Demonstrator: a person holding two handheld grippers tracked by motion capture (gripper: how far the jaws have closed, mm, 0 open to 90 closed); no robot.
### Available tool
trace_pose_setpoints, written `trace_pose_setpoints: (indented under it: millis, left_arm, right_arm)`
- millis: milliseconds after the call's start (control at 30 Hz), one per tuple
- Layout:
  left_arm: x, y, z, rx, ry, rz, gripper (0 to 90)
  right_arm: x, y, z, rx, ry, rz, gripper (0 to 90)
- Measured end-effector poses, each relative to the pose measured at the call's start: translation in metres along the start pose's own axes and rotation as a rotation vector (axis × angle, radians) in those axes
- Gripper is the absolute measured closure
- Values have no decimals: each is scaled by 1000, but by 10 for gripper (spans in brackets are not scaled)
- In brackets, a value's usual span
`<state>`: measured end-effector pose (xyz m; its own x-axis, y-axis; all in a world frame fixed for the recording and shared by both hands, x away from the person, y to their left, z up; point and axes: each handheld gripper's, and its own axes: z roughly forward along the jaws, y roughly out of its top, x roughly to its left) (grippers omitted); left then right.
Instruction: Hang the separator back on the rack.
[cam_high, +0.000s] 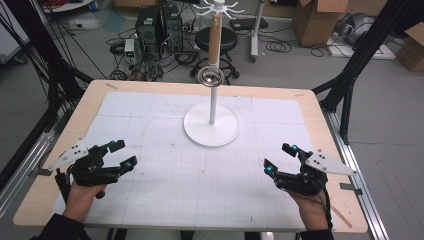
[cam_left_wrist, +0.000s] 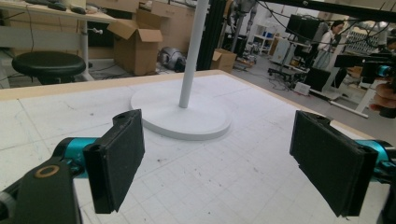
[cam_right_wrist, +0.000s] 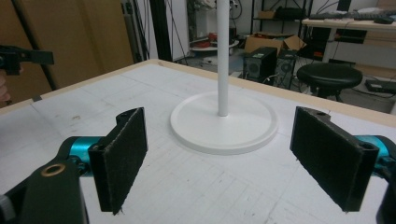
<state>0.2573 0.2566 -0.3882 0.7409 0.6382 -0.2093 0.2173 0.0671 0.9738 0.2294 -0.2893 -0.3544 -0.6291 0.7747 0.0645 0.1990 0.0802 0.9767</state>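
Lab room, grey floor cluttered with cables, two black computer towers, a black round stool and cardboard boxes behind the table. Black frame struts rise at both sides of the table. Wooden table with light plywood rim, most of the top covered by a white gridded mat, scuffed and marked with small dark specks. White stand sits on the mat at table centre, toward the far edge: round flat base, thin white pole, tan wooden upper section, white hooked arms at the top. Something shiny and ring-like hangs at the pole about where white meets wood; too small to tell what it is. Left gripper held low over the near-left of the mat, jaws spread wide, nothing between them; grey three-cornered plate on top. Right gripper held low over the near-right of the mat, jaws also spread wide and empty. Both well apart from the stand and from each other. Left gripper view: black padded jaws far apart, stand base ahead between them, a person standing far back in the room. Right gripper view: jaws far apart, stand base ahead, stool and towers beyond the table edge.
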Motion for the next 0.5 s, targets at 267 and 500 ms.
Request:
trace_pose_setpoints:
  millis: [267, 500]
  left_arm:
    - [-8, -5, 1, -1, -23, 4, 183]
    - [-9, -7, 2, 9, -22, 10, 183]
  right_arm:
    - [3, -14, -13, 9, -15, 14, 179]
    - [0, -15, -16, -1, -34, 32, 179]
